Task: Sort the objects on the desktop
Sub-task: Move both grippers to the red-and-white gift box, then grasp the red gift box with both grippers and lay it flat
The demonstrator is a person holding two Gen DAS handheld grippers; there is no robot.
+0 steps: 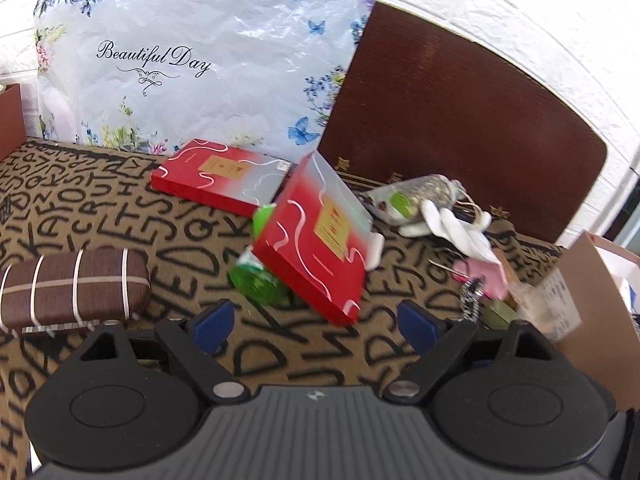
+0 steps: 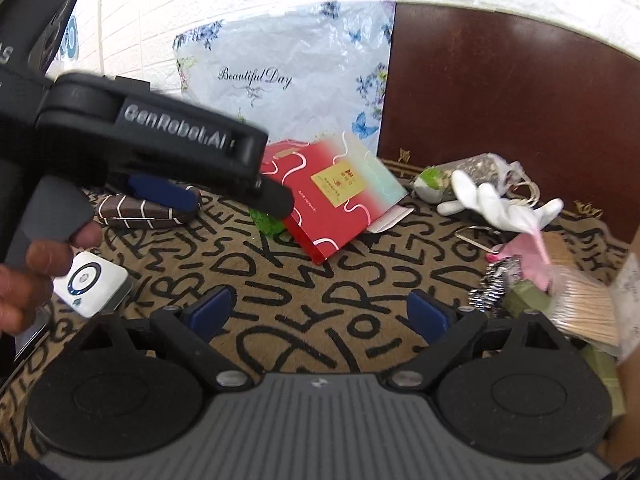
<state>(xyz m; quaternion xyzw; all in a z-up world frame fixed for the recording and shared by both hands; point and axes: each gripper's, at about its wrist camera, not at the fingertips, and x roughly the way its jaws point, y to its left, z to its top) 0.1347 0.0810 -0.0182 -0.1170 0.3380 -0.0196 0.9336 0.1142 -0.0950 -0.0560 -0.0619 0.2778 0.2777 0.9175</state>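
A red box (image 1: pixel 316 236) leans tilted on a green packet (image 1: pixel 260 284) in the middle of the lettered cloth; it also shows in the right wrist view (image 2: pixel 336 200). A second red box (image 1: pixel 220 176) lies flat behind it. A brown striped case (image 1: pixel 72 288) lies at the left. My left gripper (image 1: pixel 316 324) is open and empty, just short of the tilted box. My right gripper (image 2: pixel 326 316) is open and empty over bare cloth. The left gripper's body (image 2: pixel 160 148) crosses the right wrist view at the left.
A floral plastic bag (image 1: pixel 192 64) and a dark wooden board (image 1: pixel 452 120) stand at the back. A white glove (image 1: pixel 452 224), a seed bag (image 1: pixel 424 192), a pink item and a cardboard box (image 1: pixel 592 308) crowd the right. A white square device (image 2: pixel 92 284) lies at the left.
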